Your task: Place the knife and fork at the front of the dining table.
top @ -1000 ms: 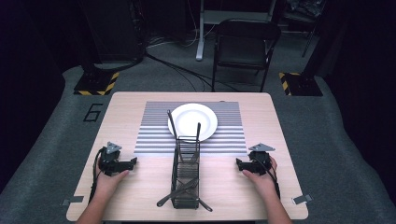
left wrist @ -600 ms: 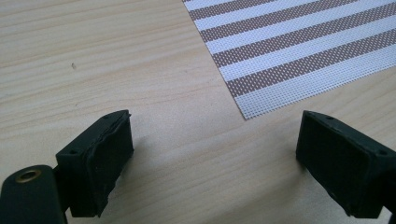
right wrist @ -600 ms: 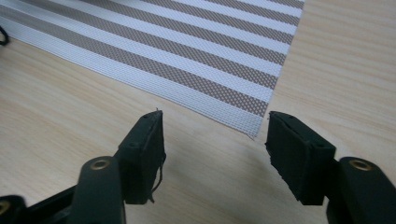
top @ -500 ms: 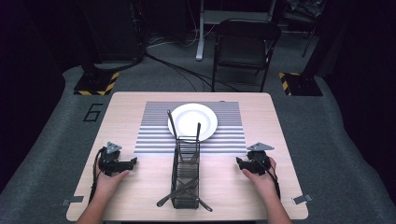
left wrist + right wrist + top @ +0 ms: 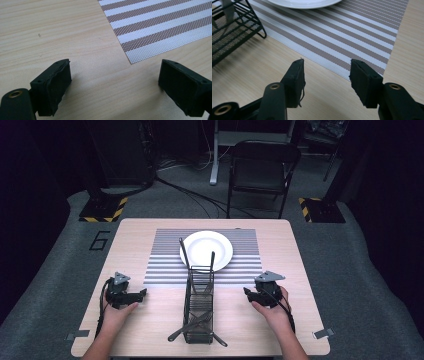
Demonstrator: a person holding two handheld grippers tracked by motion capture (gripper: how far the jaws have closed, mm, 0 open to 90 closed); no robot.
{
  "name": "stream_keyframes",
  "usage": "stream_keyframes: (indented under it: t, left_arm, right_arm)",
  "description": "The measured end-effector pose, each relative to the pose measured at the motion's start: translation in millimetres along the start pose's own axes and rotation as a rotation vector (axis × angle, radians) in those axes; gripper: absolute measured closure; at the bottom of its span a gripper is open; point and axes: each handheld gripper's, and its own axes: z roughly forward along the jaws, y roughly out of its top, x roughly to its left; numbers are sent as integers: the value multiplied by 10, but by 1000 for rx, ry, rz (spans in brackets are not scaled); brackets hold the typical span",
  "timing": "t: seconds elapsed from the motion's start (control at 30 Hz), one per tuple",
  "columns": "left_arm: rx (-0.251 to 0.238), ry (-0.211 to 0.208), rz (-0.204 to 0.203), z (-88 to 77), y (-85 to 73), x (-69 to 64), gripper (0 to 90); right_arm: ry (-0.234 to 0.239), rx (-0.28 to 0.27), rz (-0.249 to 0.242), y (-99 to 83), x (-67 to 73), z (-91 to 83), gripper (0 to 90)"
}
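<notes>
While both grippers rest near the tabletop's (image 5: 150,320) front edge, one black wire caddy (image 5: 199,306) stands between them, its long axis running from the person's side toward the single white plate (image 5: 206,249) on the one striped placemat (image 5: 165,260). Two dark handles rise from the caddy's far end and what look like two utensils lie crossed at its near end, though their kind is hard to tell. The left gripper (image 5: 131,296) has its jaws spread wide over bare wood, empty. The right gripper (image 5: 248,293) has just been closing its jaws, now about half apart with nothing between them.
</notes>
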Motion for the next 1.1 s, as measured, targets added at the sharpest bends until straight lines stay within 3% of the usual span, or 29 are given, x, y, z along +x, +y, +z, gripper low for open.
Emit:
stream_keyframes:
  t: [0.47,1.1]
  left_arm:
    - [-8,2,-1,3,-5,-8,108]
    - [-11,3,-1,4,-8,-13,108]
  right_arm:
    - [103,-30,1,253,193,-137,455]
    - [189,-58,-35,663,368,-167,477]
